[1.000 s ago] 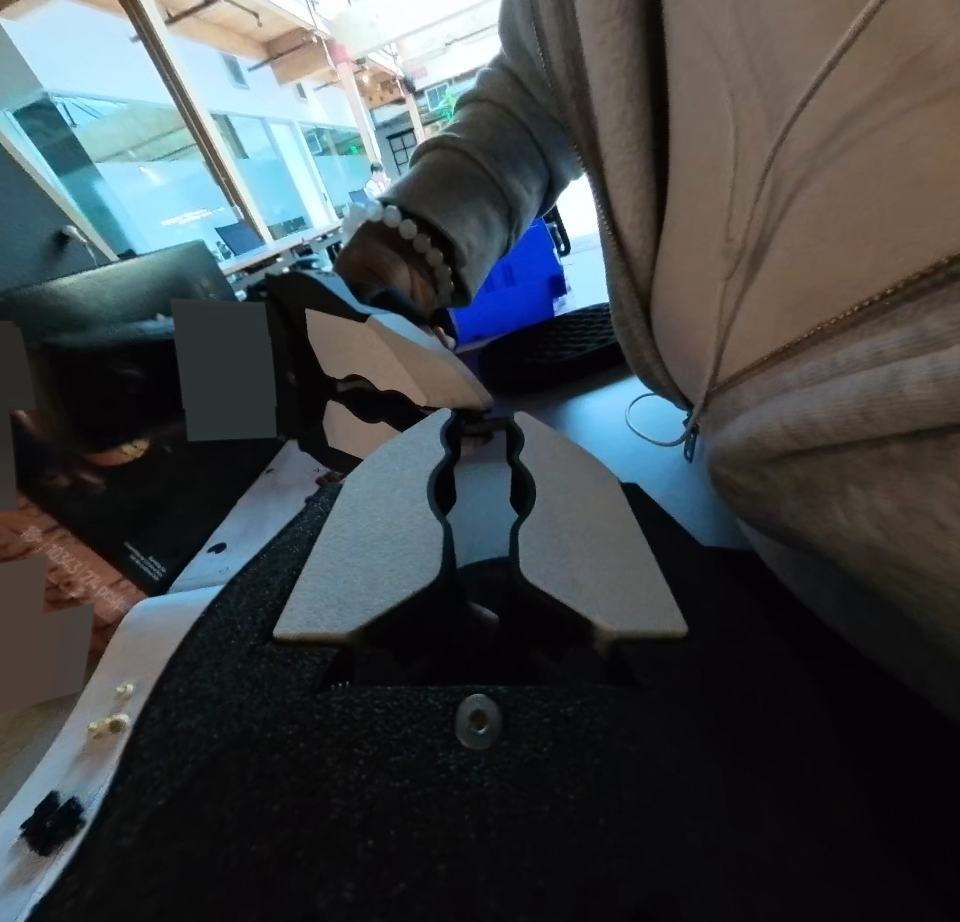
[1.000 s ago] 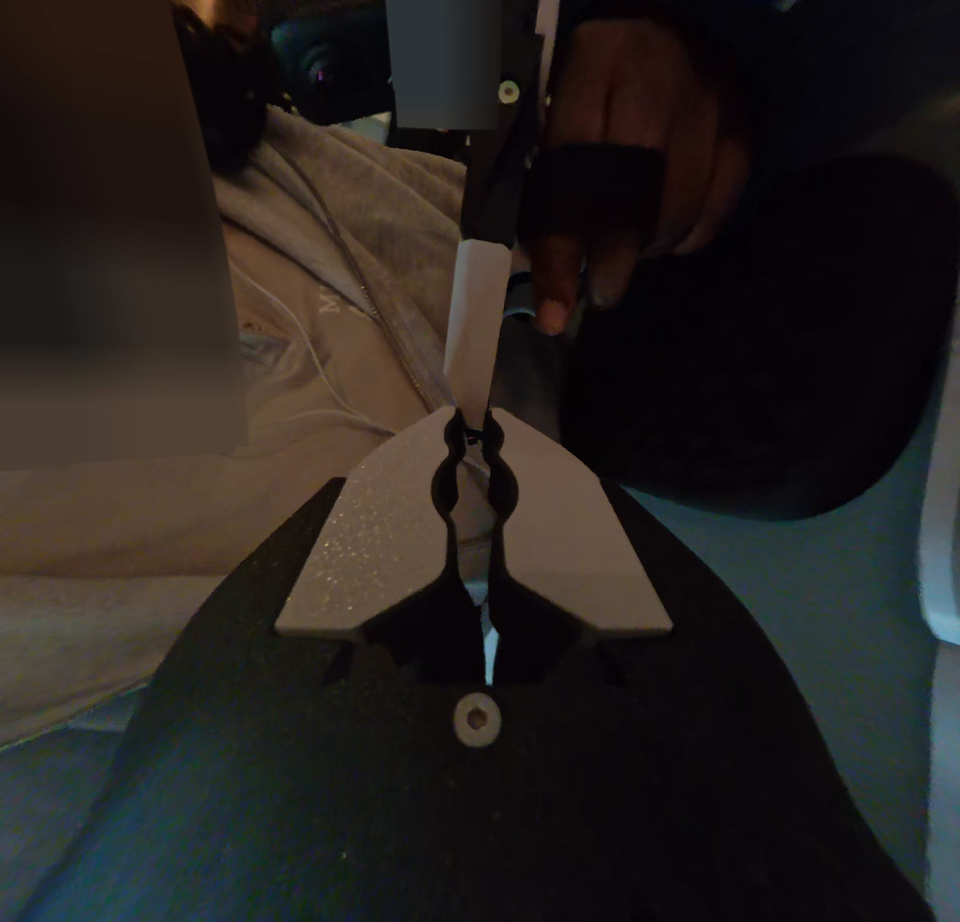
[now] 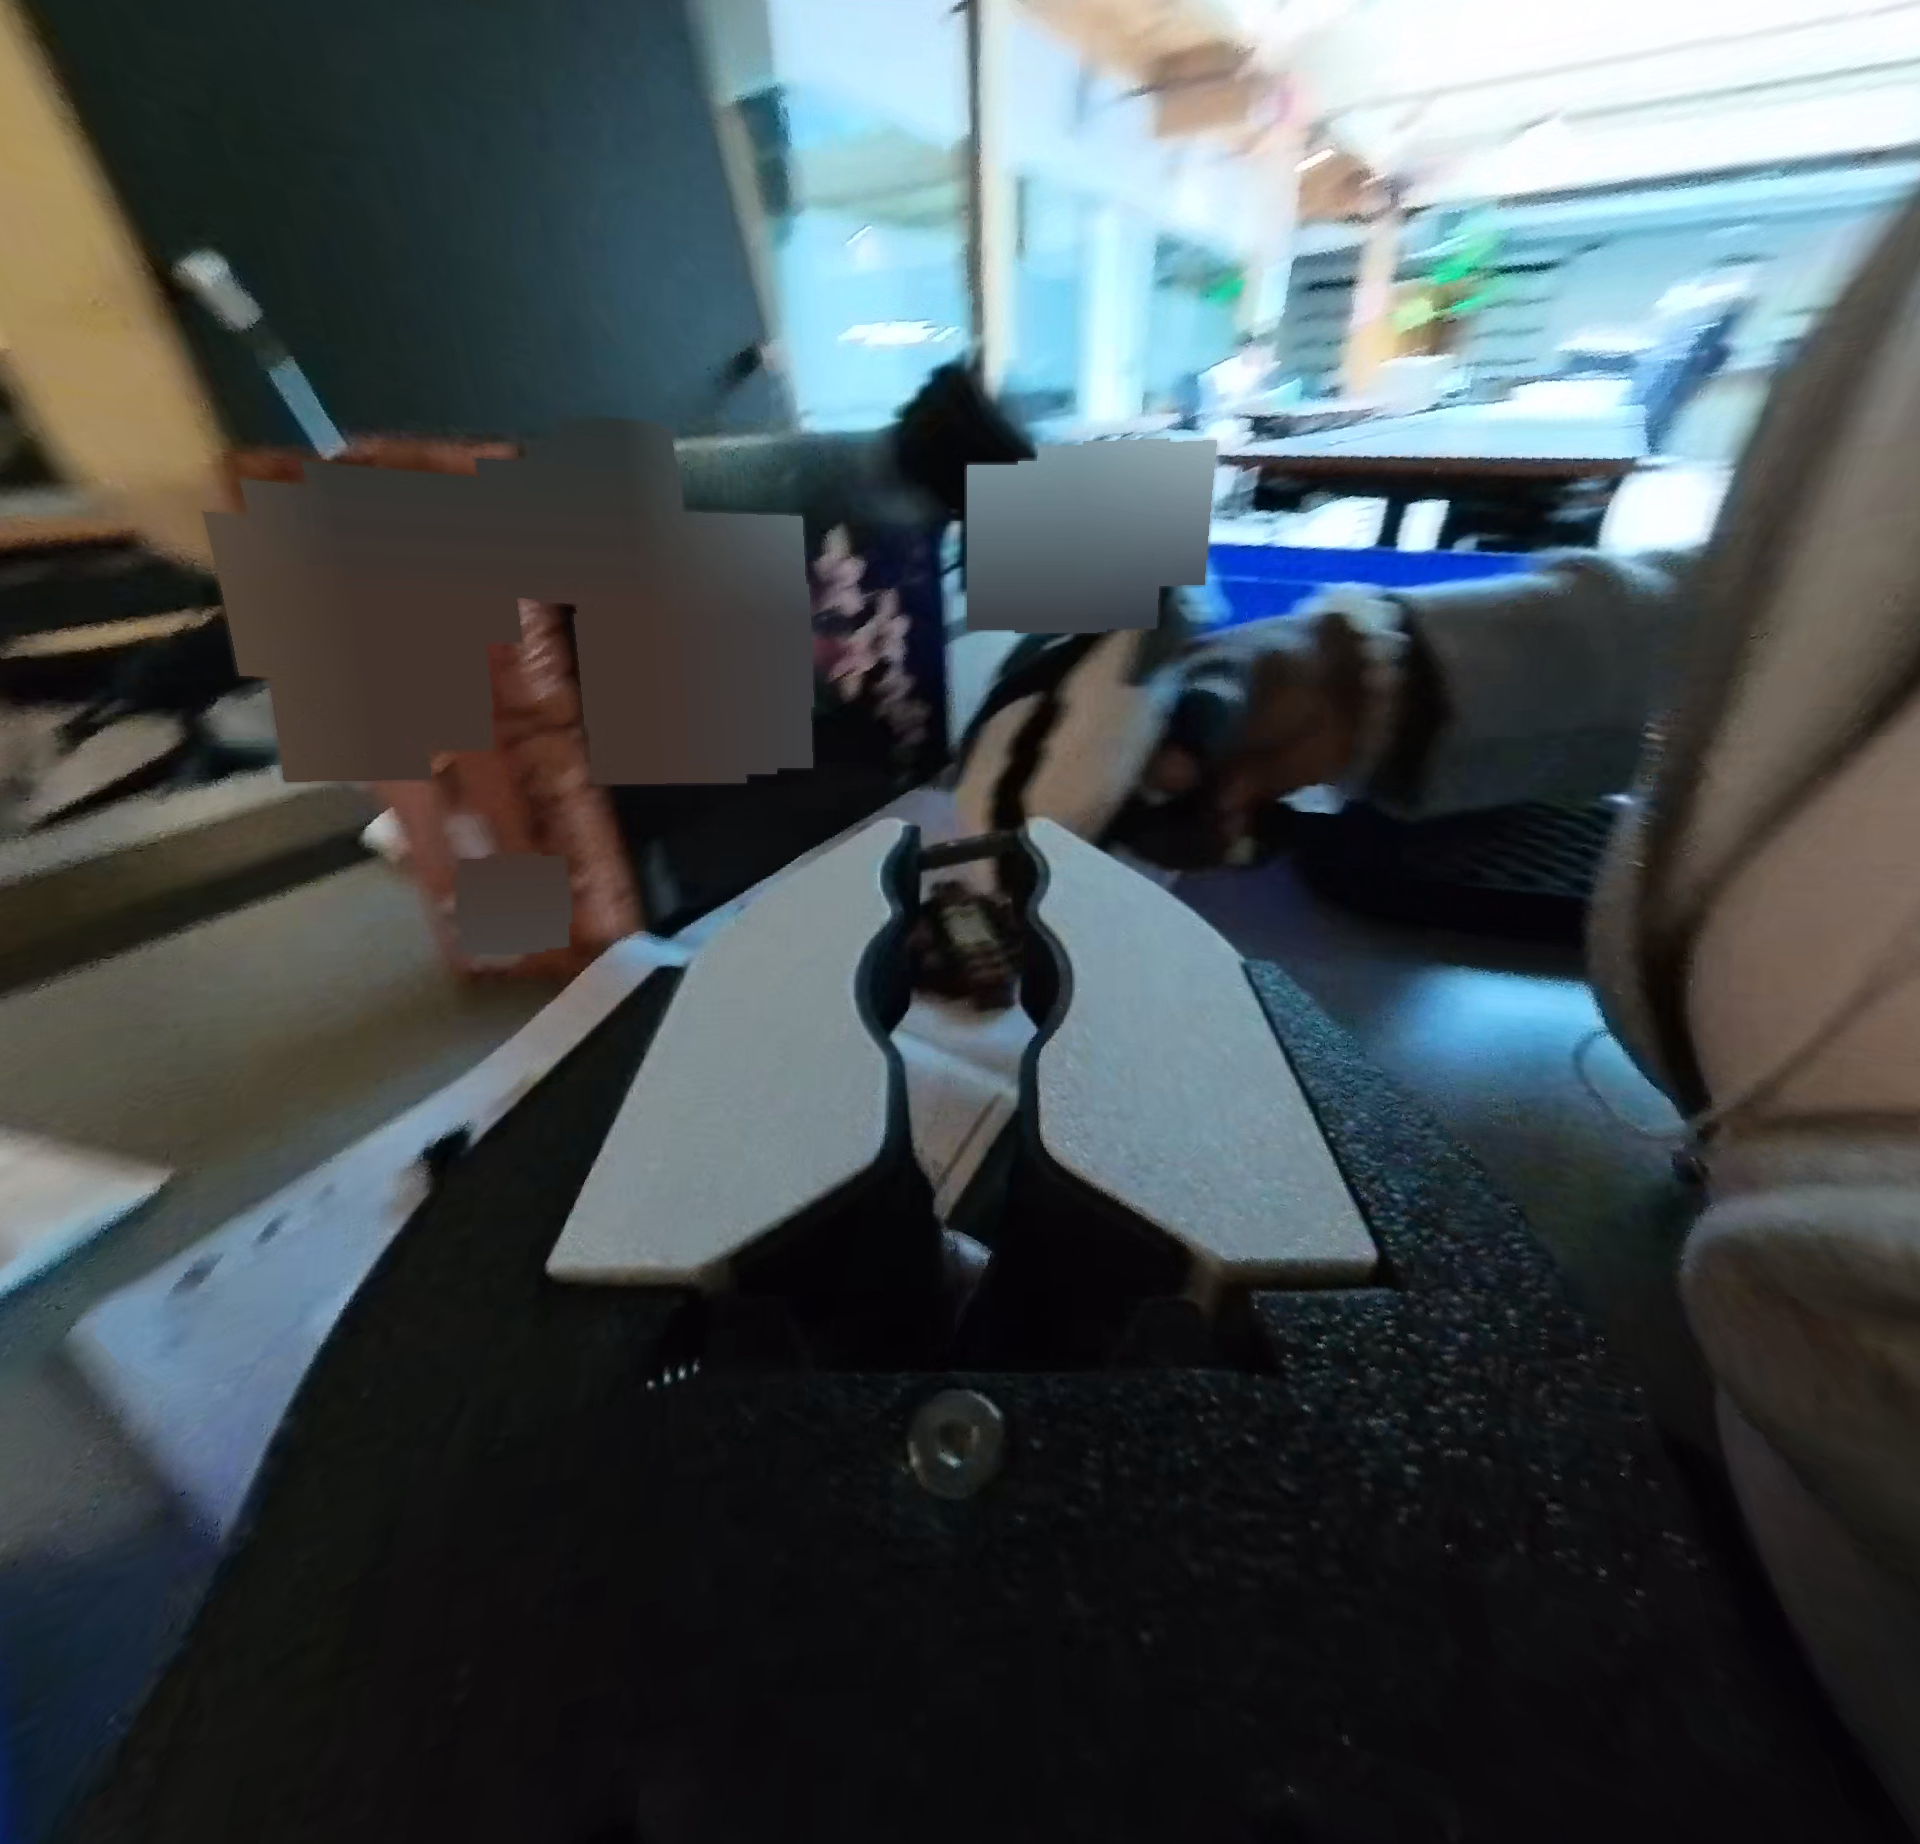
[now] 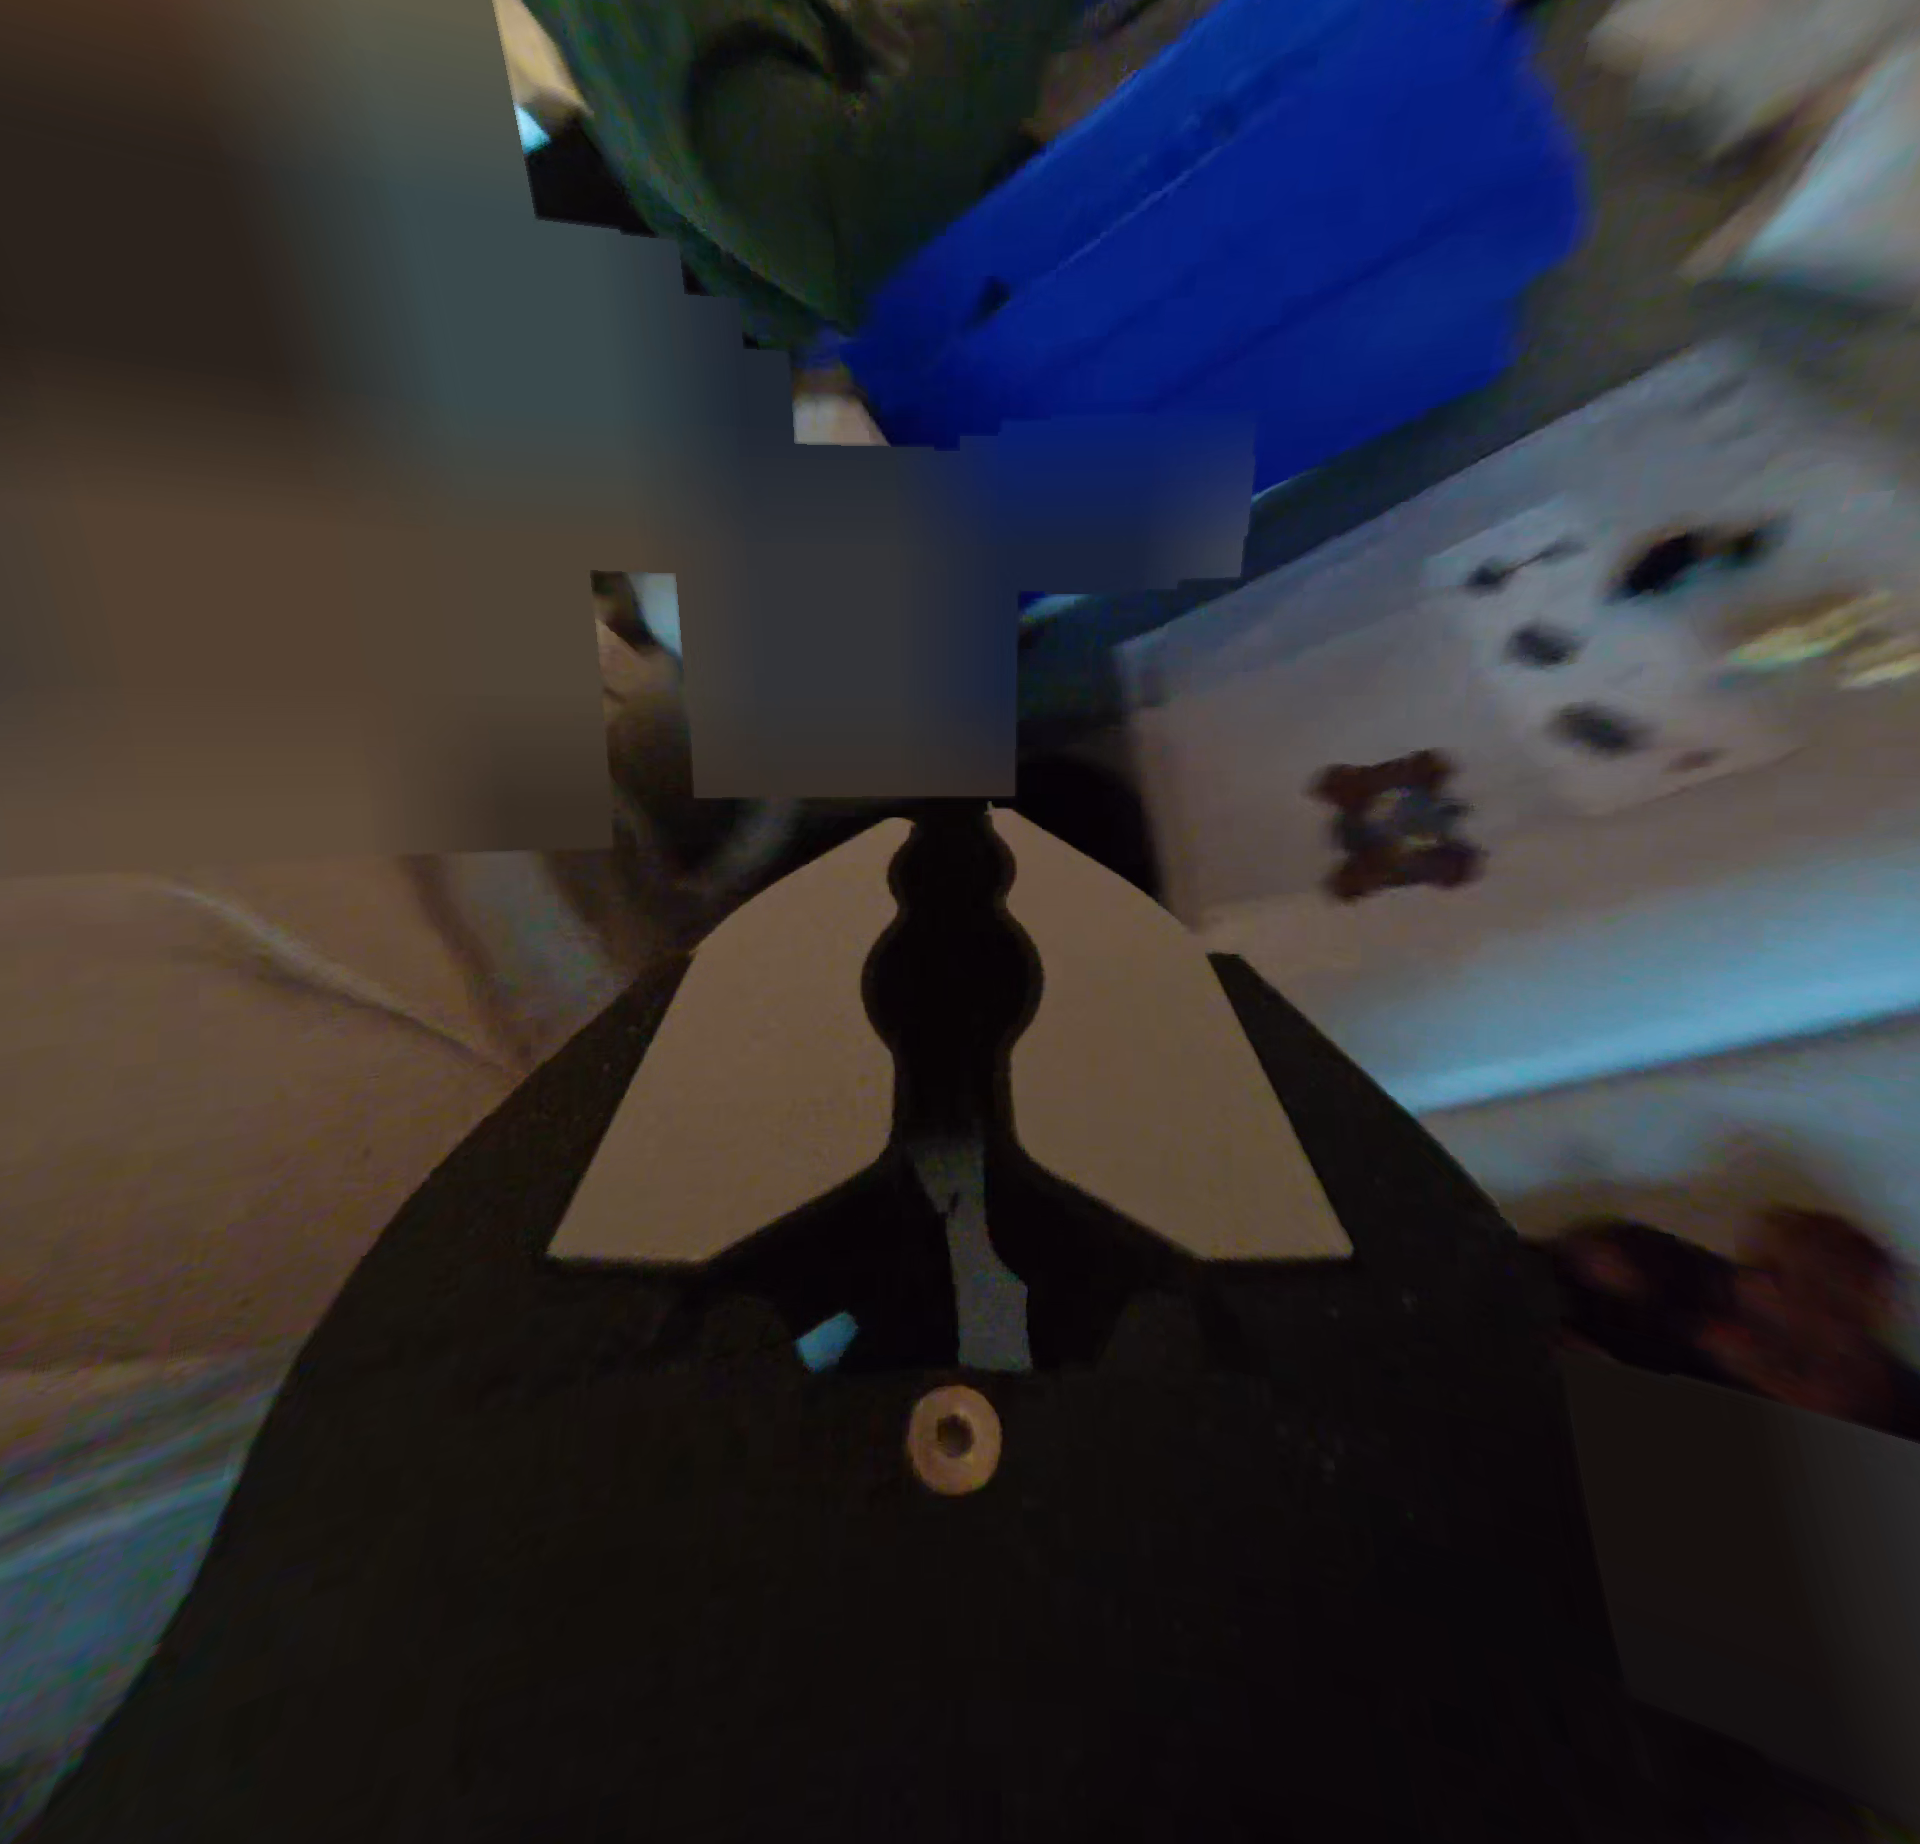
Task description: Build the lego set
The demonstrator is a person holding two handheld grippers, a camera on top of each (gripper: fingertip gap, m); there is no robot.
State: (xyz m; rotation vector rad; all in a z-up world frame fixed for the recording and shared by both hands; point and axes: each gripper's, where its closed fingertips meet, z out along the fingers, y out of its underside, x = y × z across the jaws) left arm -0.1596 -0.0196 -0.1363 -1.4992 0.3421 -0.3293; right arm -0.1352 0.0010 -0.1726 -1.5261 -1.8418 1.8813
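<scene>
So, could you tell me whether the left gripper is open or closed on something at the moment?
Closed on something: the left gripper has a small dark bar-shaped part spanning between its fingertips, both ends meeting the pads. What the part is cannot be told.

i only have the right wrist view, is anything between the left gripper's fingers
Observer: Yes. A thin dark bar spans the left gripper's fingertips, touching both pads.
Operator: anything else in the gap
Observer: A small brown piece with a pale face sits further down the gap, over a white surface.
Operator: where's my gripper from there
Observer: The right gripper is just beyond the left tips, blurred, in a hand with a beige sleeve.
</scene>
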